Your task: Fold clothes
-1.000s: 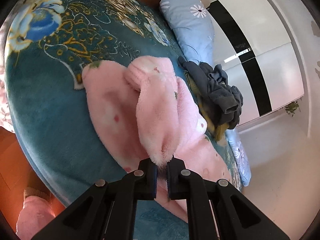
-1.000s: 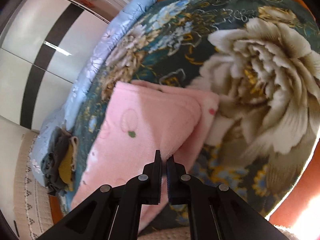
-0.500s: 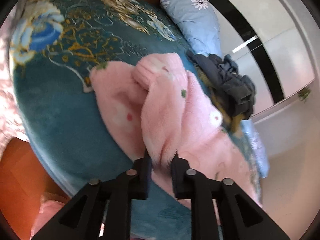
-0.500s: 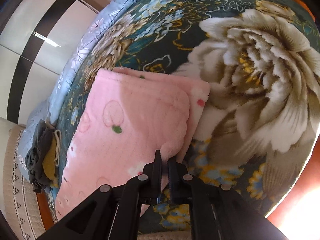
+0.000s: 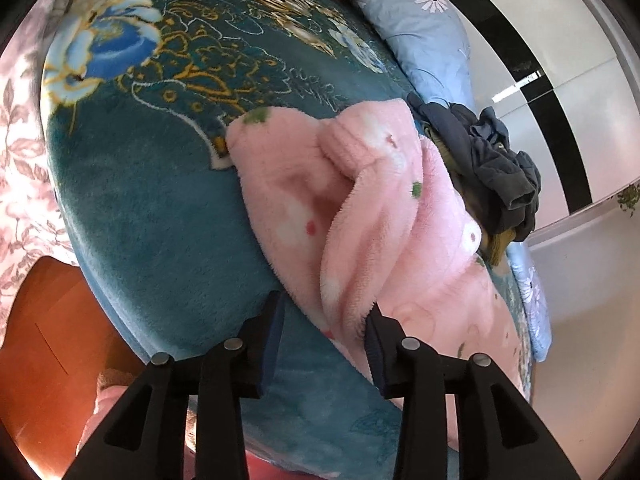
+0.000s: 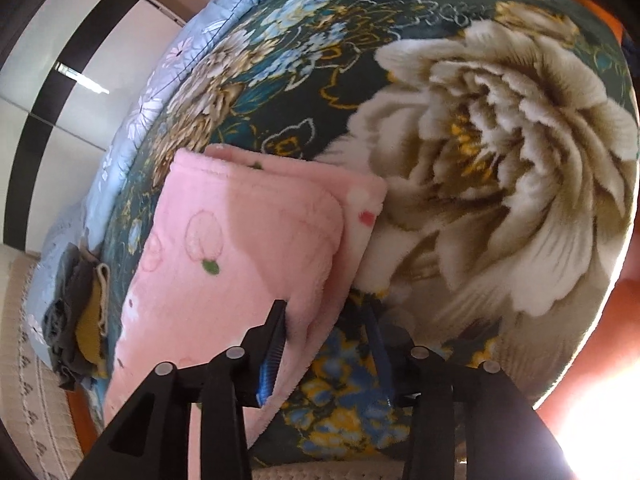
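A pink fleece garment (image 5: 360,216) with small printed flowers lies folded over itself on the teal floral blanket (image 5: 152,184). My left gripper (image 5: 326,320) is open, its jaws apart on either side of a bunched fold at the garment's near edge. In the right wrist view the same garment (image 6: 240,248) lies flat with one layer folded over another. My right gripper (image 6: 326,324) is open, its jaws apart around the garment's near right corner.
A crumpled dark grey and mustard clothes pile (image 5: 496,172) lies just beyond the garment; it also shows in the right wrist view (image 6: 78,312). A light blue daisy-print quilt (image 5: 416,24) runs along the far bed edge. Orange wooden floor (image 5: 44,312) lies below the bed. A black-and-white wardrobe (image 5: 560,80) stands behind.
Both grippers have opened and let go of the pink garment's edge. The lifted fold has dropped onto the lower layer. Both grippers sit lower, close to the bed.
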A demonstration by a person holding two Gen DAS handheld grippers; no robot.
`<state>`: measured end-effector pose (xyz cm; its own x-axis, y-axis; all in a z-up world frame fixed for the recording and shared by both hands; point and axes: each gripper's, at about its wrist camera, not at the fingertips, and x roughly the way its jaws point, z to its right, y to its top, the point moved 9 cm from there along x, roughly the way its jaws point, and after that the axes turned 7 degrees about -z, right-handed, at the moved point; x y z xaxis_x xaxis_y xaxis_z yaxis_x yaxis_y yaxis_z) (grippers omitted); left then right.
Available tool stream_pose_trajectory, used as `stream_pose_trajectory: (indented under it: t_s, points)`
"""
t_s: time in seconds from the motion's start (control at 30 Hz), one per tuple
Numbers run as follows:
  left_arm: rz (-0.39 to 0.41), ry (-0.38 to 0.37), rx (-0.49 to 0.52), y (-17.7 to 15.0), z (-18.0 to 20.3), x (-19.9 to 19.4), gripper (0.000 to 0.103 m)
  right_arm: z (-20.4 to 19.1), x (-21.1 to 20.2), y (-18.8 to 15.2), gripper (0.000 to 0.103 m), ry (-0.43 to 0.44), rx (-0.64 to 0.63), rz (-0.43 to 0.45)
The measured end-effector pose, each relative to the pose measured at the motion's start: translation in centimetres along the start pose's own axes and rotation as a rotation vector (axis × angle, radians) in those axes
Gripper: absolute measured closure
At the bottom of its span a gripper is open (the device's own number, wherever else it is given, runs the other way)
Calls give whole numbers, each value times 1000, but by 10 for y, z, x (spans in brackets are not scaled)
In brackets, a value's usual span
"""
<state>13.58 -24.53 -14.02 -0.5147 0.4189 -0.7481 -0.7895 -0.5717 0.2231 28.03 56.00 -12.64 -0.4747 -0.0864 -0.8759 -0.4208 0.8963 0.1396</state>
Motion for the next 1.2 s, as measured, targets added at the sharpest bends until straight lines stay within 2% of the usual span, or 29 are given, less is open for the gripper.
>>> stream_pose_trajectory:
  t_s: [0.13,0.33,0.53,0.6,0.77,0.8,0.87,0.93,1.03,1.2]
  points:
    - [-12,-28,-13,-1,-2,3,58,0,-2,-1,47,57,40,-5]
    - [-15,-95,-58,0,-8,1,51,5,-2,0,44,170,125,4]
    - [16,-183,-114,5,-11,1,50,3,-1,8,44,295,168,49]
    - [26,-215,-136,6,-13,0,50,2,1,10,48,302,177,64]
    - [52,-240,-148,11,-12,0,52,2,6,12,72,314,202,80]
    - [58,-233,-147,13,-10,0,57,1,7,12,74,315,204,79]
    - [68,-218,-141,17,-6,1,82,-1,7,13,81,316,204,75]
    - [69,-202,-127,26,4,2,88,-6,6,18,90,315,195,78]
    - [67,-184,-79,51,31,4,91,-26,7,31,93,321,171,86]
    - [85,-212,13,120,111,-2,93,-101,-3,69,94,439,135,107]
